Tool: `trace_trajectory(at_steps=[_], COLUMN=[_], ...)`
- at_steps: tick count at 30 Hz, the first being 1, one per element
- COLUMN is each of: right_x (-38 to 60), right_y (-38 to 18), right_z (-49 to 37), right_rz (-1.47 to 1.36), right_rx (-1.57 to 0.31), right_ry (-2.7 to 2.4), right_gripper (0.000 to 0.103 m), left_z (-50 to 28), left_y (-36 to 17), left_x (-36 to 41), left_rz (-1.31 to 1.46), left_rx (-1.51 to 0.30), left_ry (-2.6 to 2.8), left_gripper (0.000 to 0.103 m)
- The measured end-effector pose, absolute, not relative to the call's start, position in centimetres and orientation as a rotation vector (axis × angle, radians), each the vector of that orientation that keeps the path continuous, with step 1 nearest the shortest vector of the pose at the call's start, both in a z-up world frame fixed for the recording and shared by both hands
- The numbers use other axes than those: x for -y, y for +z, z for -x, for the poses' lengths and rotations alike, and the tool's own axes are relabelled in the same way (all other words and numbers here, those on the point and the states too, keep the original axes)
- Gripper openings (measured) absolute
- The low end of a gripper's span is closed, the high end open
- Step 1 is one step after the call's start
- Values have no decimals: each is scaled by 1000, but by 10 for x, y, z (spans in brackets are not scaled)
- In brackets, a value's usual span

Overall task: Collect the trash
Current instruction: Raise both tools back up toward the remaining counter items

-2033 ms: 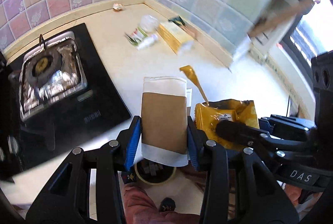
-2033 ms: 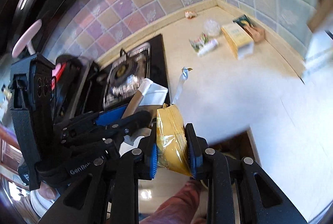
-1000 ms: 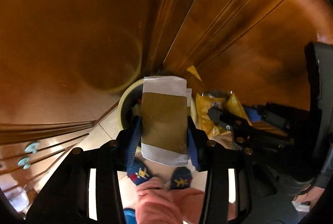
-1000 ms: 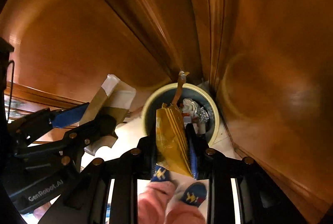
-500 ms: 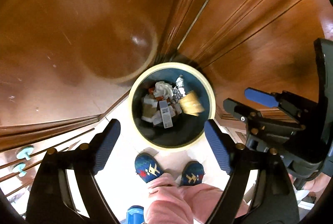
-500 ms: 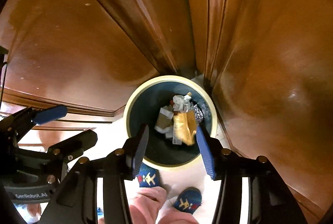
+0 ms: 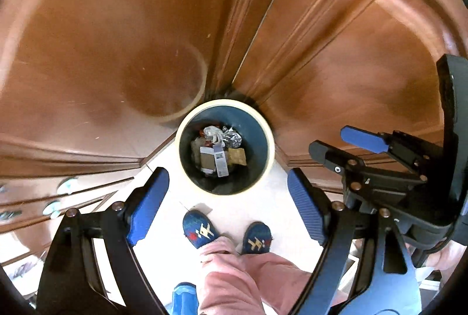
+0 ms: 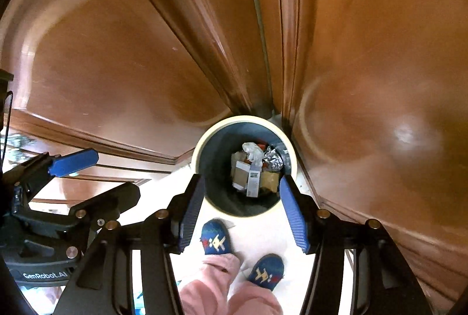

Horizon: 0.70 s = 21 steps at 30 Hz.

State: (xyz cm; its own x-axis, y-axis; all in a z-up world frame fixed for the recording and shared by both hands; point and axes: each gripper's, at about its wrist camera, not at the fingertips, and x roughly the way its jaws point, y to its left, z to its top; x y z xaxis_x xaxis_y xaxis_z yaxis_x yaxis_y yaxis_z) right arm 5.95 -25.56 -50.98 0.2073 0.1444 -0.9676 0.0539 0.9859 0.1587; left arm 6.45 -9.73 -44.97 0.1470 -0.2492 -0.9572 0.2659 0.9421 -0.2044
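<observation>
A round bin (image 7: 257,145) with a cream rim and dark blue inside stands on the floor in the cabinet corner. In it lie the brown-and-white paper pouch (image 7: 206,160), the yellow packet (image 7: 237,155), crumpled foil (image 7: 232,138) and other scraps. My left gripper (image 7: 226,173) hangs above the bin, pointing down, open wide and empty. My right gripper (image 8: 242,179) is beside it over the bin (image 8: 213,168), its jaws still opening with nothing between them. The pouch (image 8: 241,174) and the packet (image 8: 269,179) lie below it.
Brown wooden cabinet doors (image 7: 102,51) rise on both sides of the corner. A person's feet in blue slippers (image 7: 200,230) and pink trouser legs (image 7: 234,280) stand on the pale floor just before the bin. Drawer knobs (image 7: 65,184) sit at the left.
Both grippers came down from the counter to the bin and opened. The pouch and the yellow packet dropped into the bin. Both grippers have since risen, so the bin looks smaller.
</observation>
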Motion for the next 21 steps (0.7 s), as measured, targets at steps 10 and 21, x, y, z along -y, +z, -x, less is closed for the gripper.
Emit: trace_trajectory(at_steps=[10, 21], right_x=[248, 256], right_y=[-371, -160], right_z=[-24, 2], right_rz=[-133, -82], right_rx=[-1308, -1072], right_ry=[97, 112], right_gripper=[55, 55], left_z=[-31, -20], left_y=[-302, -104], left_x=[89, 73], left_rz=[-35, -56], left_rx=[-1268, -1016], left_ry=[-327, -257], left_gripper=[81, 81])
